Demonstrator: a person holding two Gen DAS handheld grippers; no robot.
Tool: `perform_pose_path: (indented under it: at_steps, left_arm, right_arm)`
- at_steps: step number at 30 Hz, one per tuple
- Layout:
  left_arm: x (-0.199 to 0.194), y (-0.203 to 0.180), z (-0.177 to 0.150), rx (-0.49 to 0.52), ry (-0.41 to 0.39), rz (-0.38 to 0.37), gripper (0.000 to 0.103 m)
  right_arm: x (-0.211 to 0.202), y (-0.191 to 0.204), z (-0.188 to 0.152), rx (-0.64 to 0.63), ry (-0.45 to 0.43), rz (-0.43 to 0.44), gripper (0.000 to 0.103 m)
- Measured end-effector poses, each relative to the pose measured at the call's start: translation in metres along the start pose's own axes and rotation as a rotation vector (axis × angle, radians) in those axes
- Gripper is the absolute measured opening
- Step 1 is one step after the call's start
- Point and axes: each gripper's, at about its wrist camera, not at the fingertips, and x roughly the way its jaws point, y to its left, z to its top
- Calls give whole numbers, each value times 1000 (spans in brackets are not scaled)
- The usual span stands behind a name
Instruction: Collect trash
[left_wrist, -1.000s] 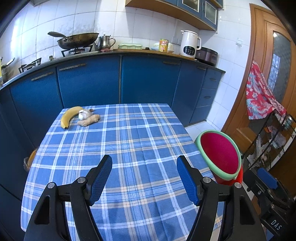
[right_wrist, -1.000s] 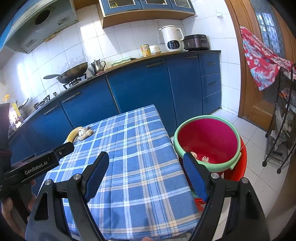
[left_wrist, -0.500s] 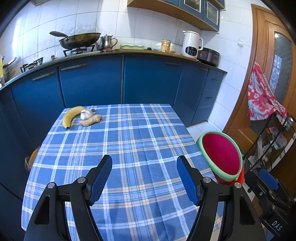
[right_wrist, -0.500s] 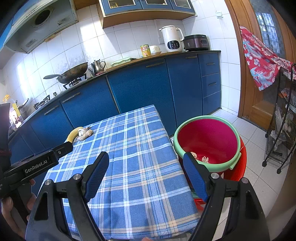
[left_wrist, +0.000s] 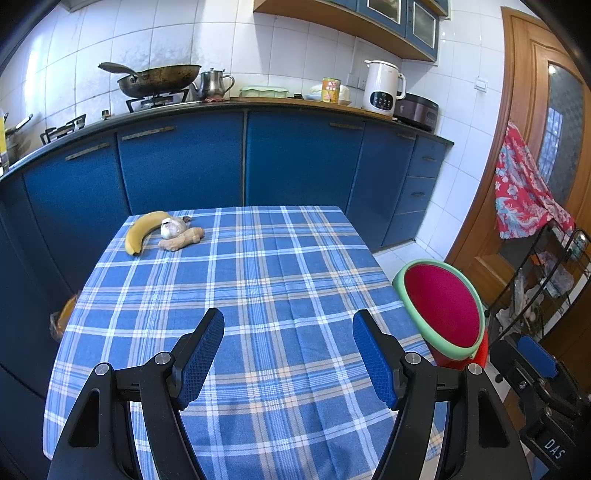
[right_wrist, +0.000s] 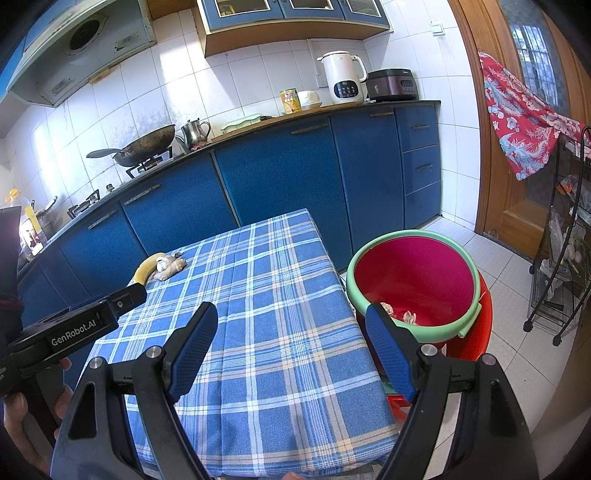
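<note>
A yellow banana (left_wrist: 142, 229), a garlic bulb (left_wrist: 170, 229) and a piece of ginger (left_wrist: 181, 240) lie together at the far left of the blue checked table (left_wrist: 258, 295); the same group appears in the right wrist view, with the banana (right_wrist: 146, 267) nearest the table edge. A red bin with a green rim (right_wrist: 413, 280) stands on the floor by the table's right side and holds some pale scraps (right_wrist: 400, 314); it also shows in the left wrist view (left_wrist: 439, 306). My left gripper (left_wrist: 288, 354) is open and empty above the near table. My right gripper (right_wrist: 291, 349) is open and empty over the table's near right edge.
Blue kitchen cabinets (left_wrist: 243, 158) run behind the table, with a wok (left_wrist: 159, 79), a kettle (left_wrist: 382, 88) and a rice cooker (left_wrist: 417, 107) on the counter. A wire rack (right_wrist: 561, 266) and a wooden door (right_wrist: 517, 122) with a red cloth (right_wrist: 524, 114) stand right of the bin.
The left gripper's view has shifted slightly, with the table and counter sitting a little lower and to the right. The right gripper has not moved. Both stay open.
</note>
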Motion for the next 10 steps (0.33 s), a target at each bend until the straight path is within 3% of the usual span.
perform_pose_path:
  at_steps: [10]
  left_arm:
    - [1, 1, 0, 1, 4, 2, 74]
  right_arm:
    - [0, 0, 0, 0, 0, 0, 82]
